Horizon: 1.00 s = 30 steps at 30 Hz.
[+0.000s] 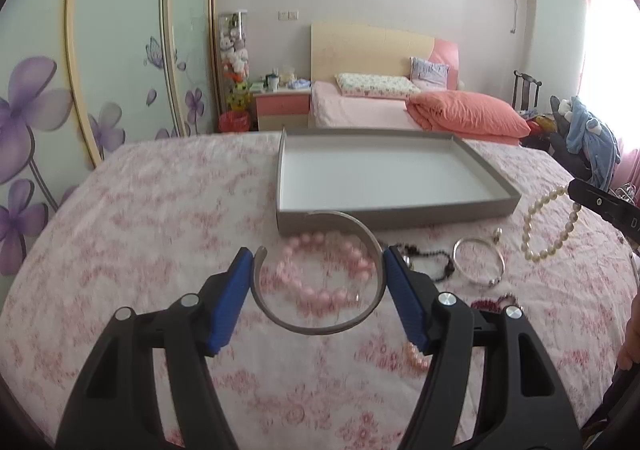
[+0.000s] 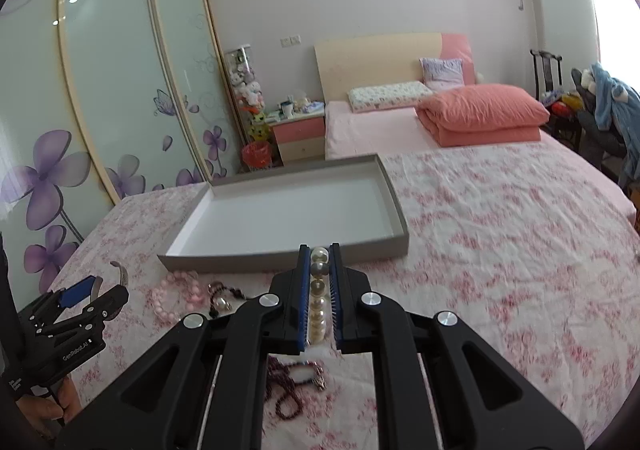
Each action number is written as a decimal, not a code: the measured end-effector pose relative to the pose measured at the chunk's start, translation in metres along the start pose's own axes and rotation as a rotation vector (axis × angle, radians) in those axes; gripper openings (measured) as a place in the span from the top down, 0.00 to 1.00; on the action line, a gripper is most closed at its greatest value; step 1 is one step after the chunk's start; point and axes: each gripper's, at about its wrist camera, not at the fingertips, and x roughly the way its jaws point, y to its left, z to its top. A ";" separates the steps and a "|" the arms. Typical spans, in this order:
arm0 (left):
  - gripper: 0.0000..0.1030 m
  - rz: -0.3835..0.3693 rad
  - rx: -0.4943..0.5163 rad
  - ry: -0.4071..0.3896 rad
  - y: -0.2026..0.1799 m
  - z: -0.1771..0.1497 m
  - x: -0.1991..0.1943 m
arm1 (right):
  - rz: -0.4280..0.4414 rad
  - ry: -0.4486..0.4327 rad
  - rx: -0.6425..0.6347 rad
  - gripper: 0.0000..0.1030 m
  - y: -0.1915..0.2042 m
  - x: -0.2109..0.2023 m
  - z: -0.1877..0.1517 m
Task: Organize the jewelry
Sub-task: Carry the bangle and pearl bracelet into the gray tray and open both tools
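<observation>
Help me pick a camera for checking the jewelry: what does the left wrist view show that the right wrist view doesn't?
Only the left wrist view shows the thin silver bangle lying on the bedspread, the whole hanging loop of the pearl bracelet, and the open silver cuff in full between the left gripper jaws.

Only the right wrist view shows the right gripper jaws closed on the pearls, and the dark red bead strand in full.

Both show the grey tray, with nothing in it, and the pink bead bracelet.
</observation>
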 end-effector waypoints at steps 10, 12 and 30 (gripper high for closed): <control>0.37 0.023 0.038 -0.116 -0.010 0.047 0.005 | 0.000 -0.118 -0.066 0.90 0.020 0.003 0.041; 0.37 0.027 0.042 -0.142 -0.013 0.060 0.010 | 0.003 -0.135 -0.073 0.90 0.022 0.009 0.051; 0.37 0.001 0.041 -0.049 -0.023 0.117 0.139 | -0.018 -0.013 -0.066 0.90 0.017 0.135 0.084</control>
